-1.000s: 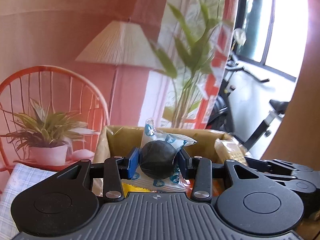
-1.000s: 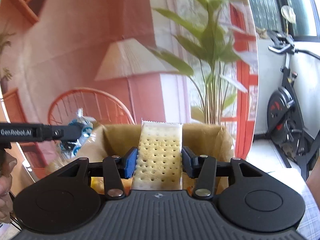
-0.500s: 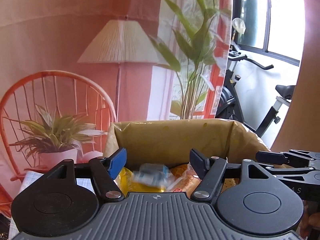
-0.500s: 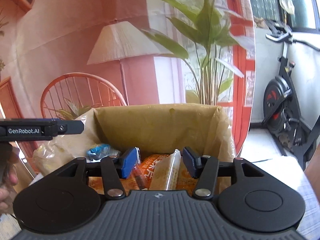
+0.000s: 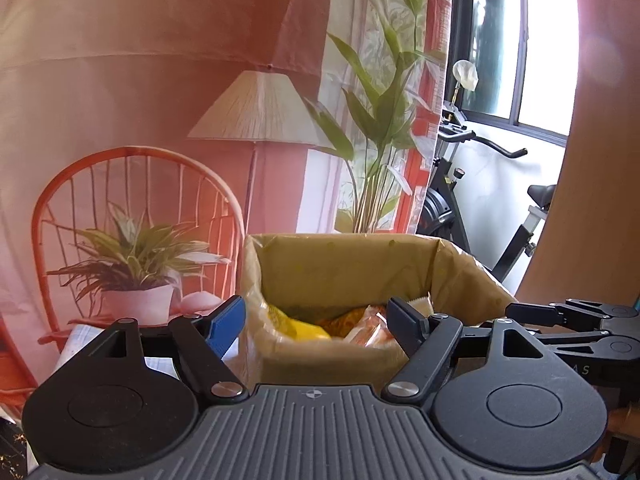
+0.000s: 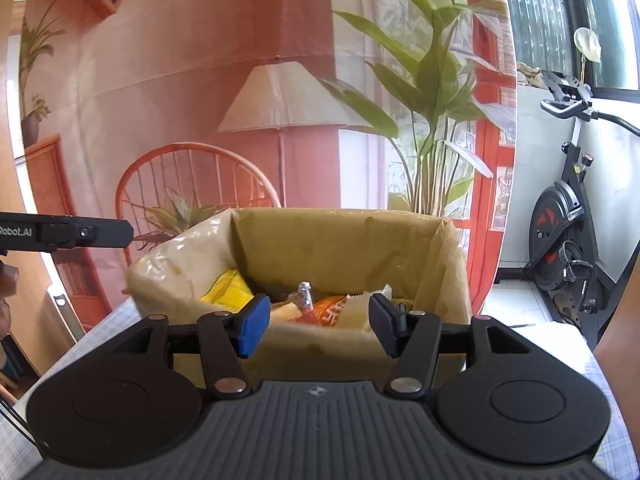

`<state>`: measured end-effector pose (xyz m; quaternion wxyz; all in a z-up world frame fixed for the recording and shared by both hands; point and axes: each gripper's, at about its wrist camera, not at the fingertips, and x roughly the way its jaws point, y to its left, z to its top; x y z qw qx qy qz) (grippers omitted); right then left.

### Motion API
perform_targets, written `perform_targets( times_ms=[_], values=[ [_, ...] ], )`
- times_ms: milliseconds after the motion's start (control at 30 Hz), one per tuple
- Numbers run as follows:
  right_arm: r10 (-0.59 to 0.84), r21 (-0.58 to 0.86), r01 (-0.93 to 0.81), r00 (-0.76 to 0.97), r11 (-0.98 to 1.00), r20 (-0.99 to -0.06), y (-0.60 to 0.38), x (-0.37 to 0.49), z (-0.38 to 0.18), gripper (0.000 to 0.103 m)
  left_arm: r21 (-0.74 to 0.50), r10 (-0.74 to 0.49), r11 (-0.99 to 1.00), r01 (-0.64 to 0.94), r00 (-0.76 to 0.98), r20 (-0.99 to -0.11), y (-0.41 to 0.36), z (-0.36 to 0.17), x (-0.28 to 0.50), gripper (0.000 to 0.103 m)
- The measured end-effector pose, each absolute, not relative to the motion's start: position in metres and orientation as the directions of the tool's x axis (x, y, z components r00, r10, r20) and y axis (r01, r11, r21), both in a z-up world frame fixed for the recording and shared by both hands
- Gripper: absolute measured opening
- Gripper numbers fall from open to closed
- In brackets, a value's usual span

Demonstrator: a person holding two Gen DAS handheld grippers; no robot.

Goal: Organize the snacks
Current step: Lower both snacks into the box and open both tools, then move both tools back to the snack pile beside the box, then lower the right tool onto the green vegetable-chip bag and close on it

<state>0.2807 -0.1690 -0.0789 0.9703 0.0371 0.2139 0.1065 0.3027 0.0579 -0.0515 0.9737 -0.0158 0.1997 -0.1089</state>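
A printed backdrop of a coral-pink room, with a wicker chair and a pleated lamp, hangs behind the pale checked tablecloth (image 6: 576,344), and a black exercise bike (image 6: 560,240) stands by the window on the right. The left gripper (image 5: 316,320) hovers level in front of the open brown cardboard box lined with clear plastic (image 5: 352,264), tipped slightly downward; its jaws have just been opening and now stand spread wide, with nothing between them. Inside the box lie the snacks: a yellow packet (image 6: 228,284) at the left, an orange wrapper (image 6: 330,310) in the middle and a pale cracker pack (image 6: 356,312) leaning at the right, probably heaped loosely because each was let fall from above. The right gripper (image 6: 316,320) is held alongside at the same downward tilt, its jaws also just opened, moderately apart and empty. Both seem to be drawing clear of the box.
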Motion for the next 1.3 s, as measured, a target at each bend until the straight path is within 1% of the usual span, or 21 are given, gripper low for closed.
perform_targets(
  times_ms=[167,400,467,567,700,900,1233,1300],
  values=[
    [0.219,0.125,-0.184,0.887,0.975,-0.407,-0.166,0.258,-0.086,0.058,-0.081,-0.225,0.974,0.21,0.899,-0.375,0.064,-0.061,0.279,0.08],
    [0.197,0.14,-0.151,0.887,0.979,-0.418,-0.17,0.228,-0.103,0.058,-0.026,-0.203,0.977,0.21,0.895,-0.396,0.064,-0.088,0.251,0.08],
    [0.188,0.141,-0.14,0.883,0.98,-0.429,-0.172,0.22,-0.11,0.059,-0.033,-0.206,0.977,0.211,0.892,-0.403,0.065,-0.095,0.245,0.08],
    [0.18,0.151,-0.124,0.875,0.981,-0.449,-0.177,0.213,-0.122,0.063,-0.061,-0.219,0.975,0.213,0.883,-0.415,0.066,-0.108,0.237,0.08],
    [0.168,0.147,-0.11,0.861,0.983,-0.48,-0.178,0.207,-0.137,0.063,-0.081,-0.222,0.975,0.208,0.869,-0.442,0.066,-0.122,0.233,0.08],
    [0.168,0.138,-0.114,0.85,0.984,-0.499,-0.174,0.199,-0.151,0.063,-0.079,-0.219,0.975,0.206,0.861,-0.459,0.069,-0.135,0.23,0.08],
    [0.185,0.177,-0.105,0.823,0.979,-0.536,-0.172,0.195,-0.173,0.063,-0.083,-0.2,0.98,0.183,0.843,-0.5,0.069,-0.153,0.222,0.08],
    [0.191,0.181,-0.108,0.819,0.978,-0.542,-0.172,0.195,-0.177,0.067,-0.088,-0.194,0.981,0.174,0.841,-0.505,0.071,-0.156,0.22,0.08]
  ],
)
